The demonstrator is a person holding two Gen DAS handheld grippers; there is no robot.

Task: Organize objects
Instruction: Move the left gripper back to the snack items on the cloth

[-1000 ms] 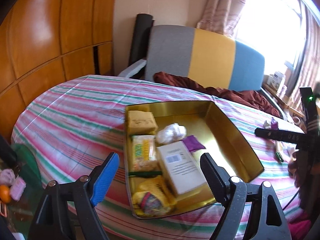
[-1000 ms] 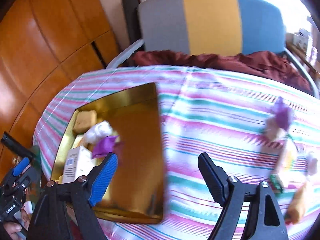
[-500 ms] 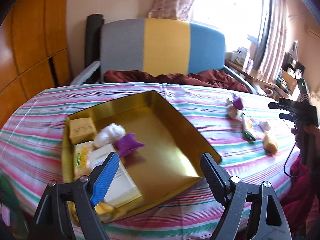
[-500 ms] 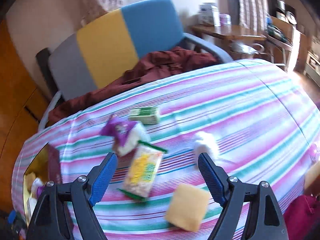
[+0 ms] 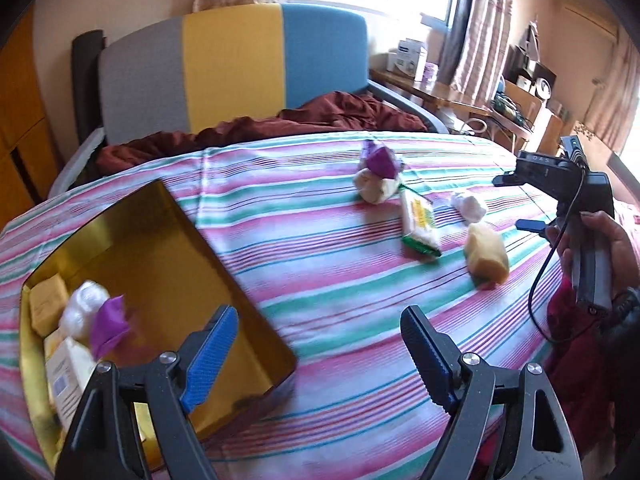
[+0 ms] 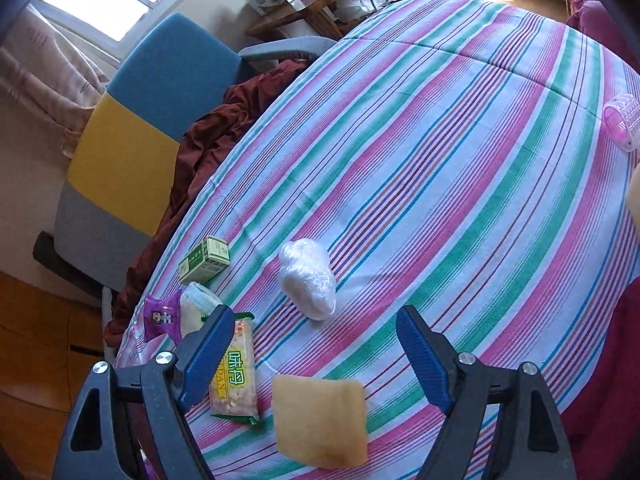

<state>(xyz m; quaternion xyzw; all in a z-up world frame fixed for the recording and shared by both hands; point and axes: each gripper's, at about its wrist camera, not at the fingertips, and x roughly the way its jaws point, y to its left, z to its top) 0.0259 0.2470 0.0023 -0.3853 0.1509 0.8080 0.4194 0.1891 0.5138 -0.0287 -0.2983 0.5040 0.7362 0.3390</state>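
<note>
The right gripper point(image 6: 316, 354) hangs wide open and empty, with the yellow sponge point(image 6: 320, 420) on the striped counter point(image 6: 460, 160) just below and between its fingers, nearer than the white bundle point(image 6: 308, 278) ahead. The left gripper point(image 5: 318, 354), also open and empty, is by the gold tray point(image 5: 168, 248), well away from the sponge.

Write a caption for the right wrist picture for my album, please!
Open right gripper hovers over a tan sponge, a snack packet and a white plastic-wrapped bundle on the striped tablecloth.
</note>
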